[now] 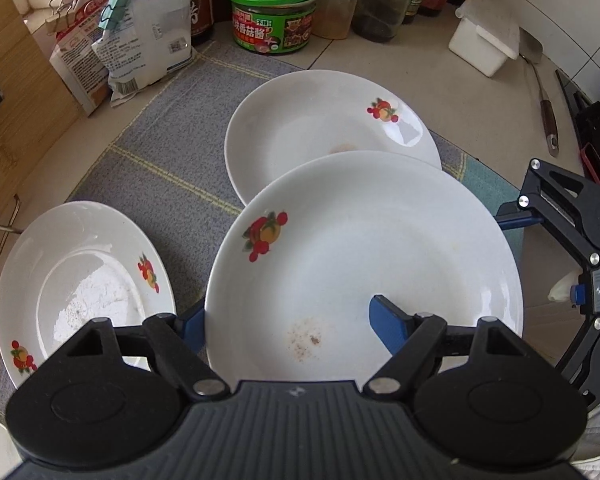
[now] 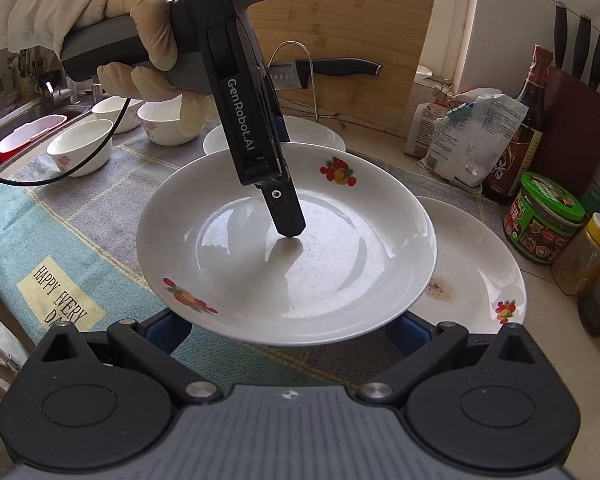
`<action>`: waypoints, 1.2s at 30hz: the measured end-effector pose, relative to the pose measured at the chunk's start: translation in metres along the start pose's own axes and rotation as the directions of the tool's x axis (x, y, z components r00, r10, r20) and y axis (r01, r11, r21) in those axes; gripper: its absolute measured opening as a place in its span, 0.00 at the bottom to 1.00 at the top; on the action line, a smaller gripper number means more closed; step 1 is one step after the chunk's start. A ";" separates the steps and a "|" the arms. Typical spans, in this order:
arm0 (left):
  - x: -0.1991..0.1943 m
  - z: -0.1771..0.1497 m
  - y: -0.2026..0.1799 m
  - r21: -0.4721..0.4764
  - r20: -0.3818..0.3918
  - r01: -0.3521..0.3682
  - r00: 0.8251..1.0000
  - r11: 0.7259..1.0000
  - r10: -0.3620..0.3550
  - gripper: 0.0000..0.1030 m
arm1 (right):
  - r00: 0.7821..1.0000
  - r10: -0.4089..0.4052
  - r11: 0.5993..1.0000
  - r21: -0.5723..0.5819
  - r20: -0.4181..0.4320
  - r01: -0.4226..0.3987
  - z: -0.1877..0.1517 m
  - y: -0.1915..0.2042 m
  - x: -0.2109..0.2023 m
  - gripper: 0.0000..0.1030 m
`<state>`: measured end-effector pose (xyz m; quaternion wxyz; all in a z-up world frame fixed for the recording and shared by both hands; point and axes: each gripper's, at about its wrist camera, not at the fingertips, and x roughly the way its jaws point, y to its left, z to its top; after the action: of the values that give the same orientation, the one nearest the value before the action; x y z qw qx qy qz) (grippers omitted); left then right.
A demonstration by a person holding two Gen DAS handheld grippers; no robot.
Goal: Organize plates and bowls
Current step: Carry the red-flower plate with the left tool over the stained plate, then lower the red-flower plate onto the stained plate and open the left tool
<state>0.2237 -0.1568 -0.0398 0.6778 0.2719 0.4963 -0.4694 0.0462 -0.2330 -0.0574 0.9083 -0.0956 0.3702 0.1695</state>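
Note:
A white plate with fruit prints is held raised above the cloth. My left gripper grips its near rim: one blue finger lies inside the plate, the other below the rim. In the right wrist view the same plate is seen with the left gripper's finger inside. My right gripper is open, its blue fingers spread under the plate's near edge. A second plate lies beyond, a third plate at the left. Three small bowls stand by the sink.
A striped cloth covers the counter. Jars, bottles and bags line the back. A spatula and a white box lie at the right. A cutting board and knife stand behind the plates. The sink is at the left.

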 end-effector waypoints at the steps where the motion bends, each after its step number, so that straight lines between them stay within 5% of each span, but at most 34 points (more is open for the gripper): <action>1: 0.002 0.005 -0.001 0.007 -0.001 0.000 1.000 1.000 0.000 0.78 | 1.000 -0.005 1.000 0.005 0.001 0.005 -0.001 -0.003 0.000 1.00; 16: 0.031 0.062 -0.003 0.057 0.000 0.029 1.000 0.998 -0.029 0.78 | 0.998 -0.057 0.996 0.070 -0.010 0.058 -0.005 -0.058 0.005 1.00; 36: 0.066 0.093 -0.002 0.078 -0.033 0.062 0.998 0.995 -0.060 0.78 | 0.995 -0.072 0.989 0.123 -0.073 0.081 -0.013 -0.088 0.021 1.00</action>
<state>0.2652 -0.2594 -0.0679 0.6442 0.2905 0.4958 -0.5048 0.0854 -0.3134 -0.0771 0.9053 -0.0582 0.4069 0.1076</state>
